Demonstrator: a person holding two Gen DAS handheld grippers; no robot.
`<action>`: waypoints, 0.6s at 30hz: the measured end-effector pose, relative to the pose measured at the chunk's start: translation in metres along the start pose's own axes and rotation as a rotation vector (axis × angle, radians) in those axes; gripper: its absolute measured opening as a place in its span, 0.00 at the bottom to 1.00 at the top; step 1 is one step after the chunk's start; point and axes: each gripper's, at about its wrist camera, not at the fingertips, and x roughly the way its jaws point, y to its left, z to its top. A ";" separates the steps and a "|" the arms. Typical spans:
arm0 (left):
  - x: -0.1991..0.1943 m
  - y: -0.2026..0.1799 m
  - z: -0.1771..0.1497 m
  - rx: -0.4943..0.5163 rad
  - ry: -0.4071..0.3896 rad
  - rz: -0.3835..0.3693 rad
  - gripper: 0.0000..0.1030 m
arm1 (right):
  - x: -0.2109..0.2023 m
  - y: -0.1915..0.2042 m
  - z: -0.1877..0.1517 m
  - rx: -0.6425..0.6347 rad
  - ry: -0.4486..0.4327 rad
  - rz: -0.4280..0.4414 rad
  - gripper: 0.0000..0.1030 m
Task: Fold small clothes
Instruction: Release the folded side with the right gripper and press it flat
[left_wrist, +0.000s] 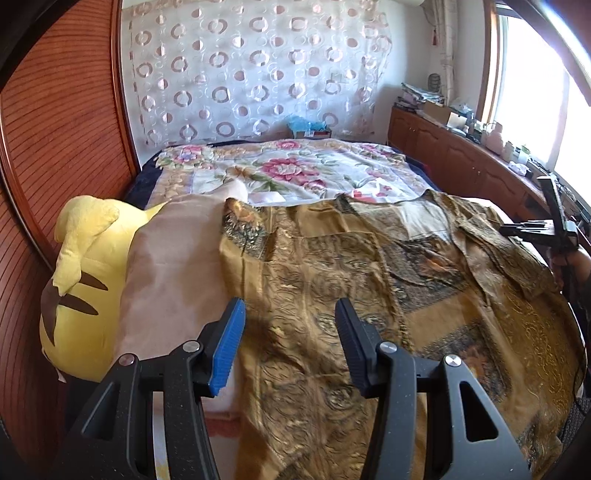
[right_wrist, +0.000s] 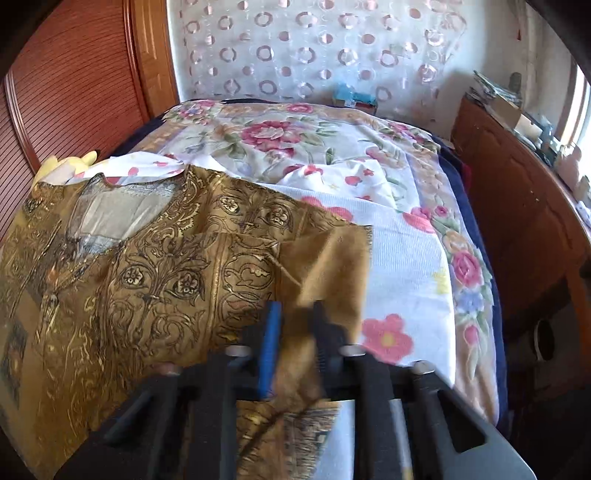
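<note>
Golden-brown, with dark ornament print, the garment (left_wrist: 369, 295) lies spread on the bed, on the floral bedspread (left_wrist: 295, 170). Its neckline points to 12 o'clock, toward the circle-pattern curtain (left_wrist: 255, 70), so its long axis runs from 6 to 12. The right gripper (right_wrist: 293, 332) has its jaws narrowly apart, with a garment fold between them; whether it pinches is unclear. The left gripper (left_wrist: 290, 332) stands wide open above the cloth, holding nothing. A yellow plush toy (left_wrist: 81, 277) lies at 9 o'clock.
</note>
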 end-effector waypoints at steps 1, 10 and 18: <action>0.002 0.002 0.001 0.000 0.003 0.001 0.50 | 0.000 -0.004 0.000 0.004 0.003 0.016 0.04; 0.017 0.020 0.018 0.010 0.009 0.041 0.50 | -0.036 -0.024 -0.004 0.024 -0.082 0.021 0.01; 0.030 0.046 0.029 -0.008 0.020 0.085 0.50 | -0.045 -0.061 -0.011 0.093 -0.079 -0.049 0.01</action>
